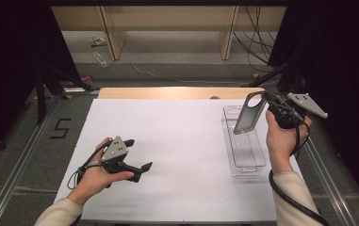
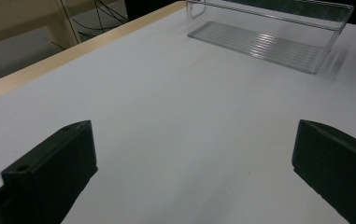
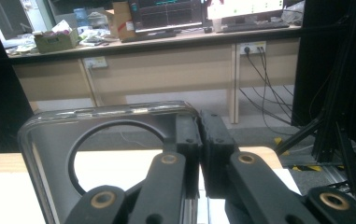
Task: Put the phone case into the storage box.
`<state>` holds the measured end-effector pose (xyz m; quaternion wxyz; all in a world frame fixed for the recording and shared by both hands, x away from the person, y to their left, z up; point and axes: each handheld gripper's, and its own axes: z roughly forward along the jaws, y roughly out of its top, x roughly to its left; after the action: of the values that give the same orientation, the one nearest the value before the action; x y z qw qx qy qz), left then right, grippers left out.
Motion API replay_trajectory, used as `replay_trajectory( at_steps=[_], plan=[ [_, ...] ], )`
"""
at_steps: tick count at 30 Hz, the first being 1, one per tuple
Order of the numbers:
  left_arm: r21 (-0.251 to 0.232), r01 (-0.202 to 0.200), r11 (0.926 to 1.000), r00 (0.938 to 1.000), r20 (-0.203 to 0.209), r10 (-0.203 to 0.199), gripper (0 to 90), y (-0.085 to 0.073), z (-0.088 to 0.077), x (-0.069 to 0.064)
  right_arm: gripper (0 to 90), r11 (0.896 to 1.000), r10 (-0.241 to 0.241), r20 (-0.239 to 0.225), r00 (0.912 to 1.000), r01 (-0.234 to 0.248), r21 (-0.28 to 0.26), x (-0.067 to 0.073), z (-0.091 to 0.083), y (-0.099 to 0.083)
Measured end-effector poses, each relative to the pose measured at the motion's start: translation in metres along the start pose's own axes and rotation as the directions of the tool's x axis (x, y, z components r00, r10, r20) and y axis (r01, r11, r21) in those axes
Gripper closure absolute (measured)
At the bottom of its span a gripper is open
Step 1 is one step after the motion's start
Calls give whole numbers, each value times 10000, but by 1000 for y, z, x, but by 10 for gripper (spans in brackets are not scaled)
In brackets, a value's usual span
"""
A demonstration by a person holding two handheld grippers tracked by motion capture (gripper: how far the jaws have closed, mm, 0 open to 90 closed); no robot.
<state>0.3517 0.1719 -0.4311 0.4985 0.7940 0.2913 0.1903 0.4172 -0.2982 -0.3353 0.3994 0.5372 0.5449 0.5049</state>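
Right claw is up in the air, clenched on the top edge of a phone case, grey-backed with a clear rim. The case hangs just below and to the left of that claw in the high view, directly over the far end of the clear tray. Its long axis runs steeply up and down, tilted a little, with the big round camera cutout at the top, right by the grip, and the lower end pointing down toward the tray. From the right gripper view, the 2 jaws pinch the case at the rim beside the cutout; the case's lower part is cut off by the frame edge there. Whether the case's bottom edge touches the tray is hard to tell.

Left claw rests low on the white worktop, well apart from the tray, released, jaws wide with nothing between them. In the left gripper view the tray sits ahead of that claw, its far end cut off at the top edge.
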Motion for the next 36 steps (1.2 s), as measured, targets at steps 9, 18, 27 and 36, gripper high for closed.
replay_trajectory(
  at_steps=[9, 18, 27, 36],
  plan=[
    [-9, 0, 10000, 10000, 1, 0, 0, 0, 0, 0, 875, 9998, -140, 54, 9999, 139, 140, 0, 5, 4],
    [-12, 11, 10000, 10000, 3, -11, 0, 0, 0, 0, 875, 9994, -164, 86, 9998, 161, 297, 0, 10, 4],
    [-17, -2, 10000, 10000, -8, 2, 0, 1, 0, 0, 874, 9988, -245, 144, 9996, 239, 418, 0, 15, 6],
    [-21, 7, 10000, 10000, -7, -7, 0, 0, 0, 0, 875, 9984, -311, 174, 9994, 302, 487, 1, 20, 6]
  ],
)
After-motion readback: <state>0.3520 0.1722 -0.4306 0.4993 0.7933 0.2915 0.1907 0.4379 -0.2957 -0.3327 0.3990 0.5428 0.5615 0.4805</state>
